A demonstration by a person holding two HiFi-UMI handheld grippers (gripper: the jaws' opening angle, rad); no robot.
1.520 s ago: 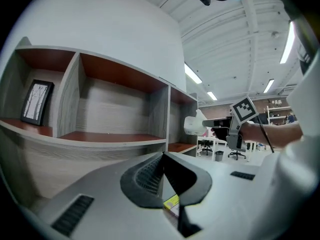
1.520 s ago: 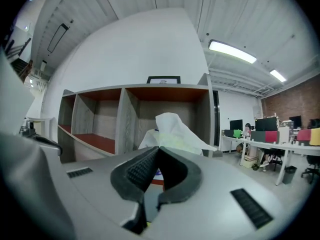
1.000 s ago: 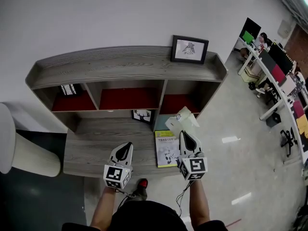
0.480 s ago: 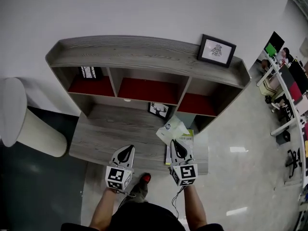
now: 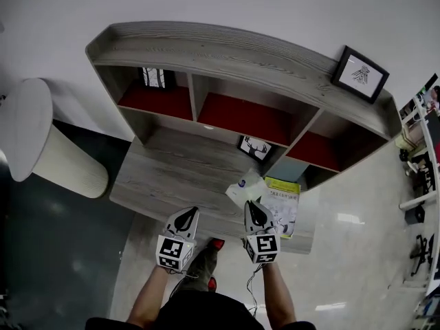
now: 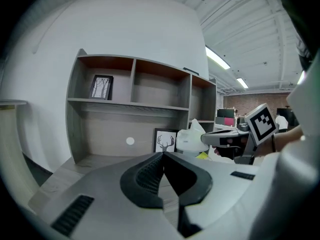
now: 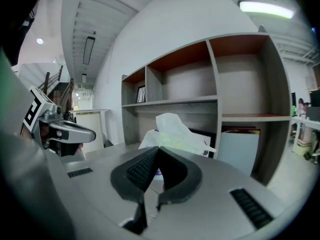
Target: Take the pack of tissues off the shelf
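Observation:
The pack of tissues (image 5: 245,190) is a soft white plastic pack, held above the desk's front right, clear of the shelf (image 5: 227,57). My right gripper (image 5: 254,207) is shut on its near end. In the right gripper view the pack (image 7: 172,129) bulges up just past the closed jaw tips (image 7: 159,148). My left gripper (image 5: 185,216) hovers beside it at the desk's front edge, jaws shut with nothing in them (image 6: 163,154). The left gripper view shows the pack (image 6: 192,138) at the tip of the right gripper (image 6: 225,136).
A yellow-green booklet (image 5: 282,201) lies on the grey wooden desk (image 5: 172,174) under the pack. A deer picture (image 5: 255,148) leans at the back. Another frame (image 5: 359,74) stands on the shelf top and a small one (image 5: 155,78) in the left cubby. A white cylinder (image 5: 41,139) stands at the left.
The right gripper has come down and back from the right cubby with the tissue pack, to just over the desk's front. The left gripper has sunk too. The head view has swung left.

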